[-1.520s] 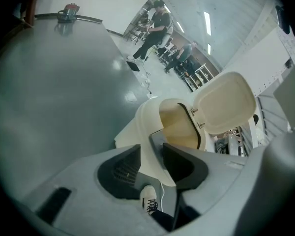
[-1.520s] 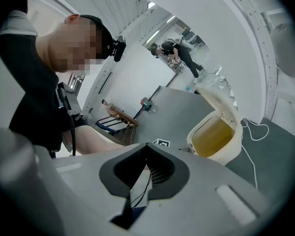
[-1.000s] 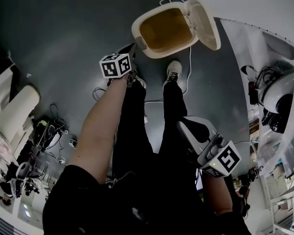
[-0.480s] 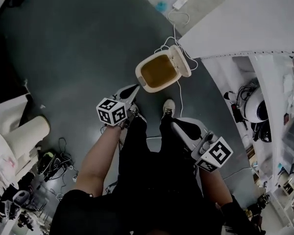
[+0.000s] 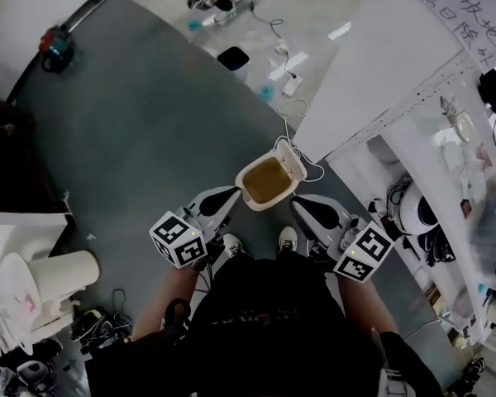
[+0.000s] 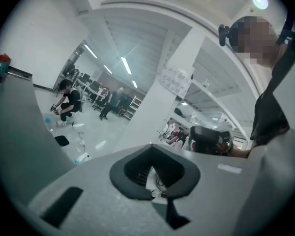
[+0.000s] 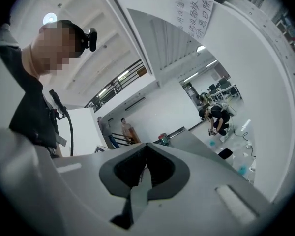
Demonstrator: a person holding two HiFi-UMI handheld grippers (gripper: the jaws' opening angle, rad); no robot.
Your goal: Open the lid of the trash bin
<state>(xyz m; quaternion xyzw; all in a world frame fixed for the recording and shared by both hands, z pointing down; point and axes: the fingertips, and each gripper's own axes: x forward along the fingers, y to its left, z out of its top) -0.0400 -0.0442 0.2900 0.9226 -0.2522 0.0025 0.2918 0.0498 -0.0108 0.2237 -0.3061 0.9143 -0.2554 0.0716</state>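
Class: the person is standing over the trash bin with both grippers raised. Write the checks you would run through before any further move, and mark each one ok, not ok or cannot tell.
1. Lid of the trash bin open: ok, it is flipped up and the tan inside shows.
2. Left gripper empty: ok, jaws together on nothing.
3. Right gripper empty: ok, jaws together on nothing.
4. Grippers clear of the bin: ok, both are held apart from it.
5. Floor by the bin free of snags: not ok, a white cable runs up to its far side.
6. Anything inside the bin: cannot tell.
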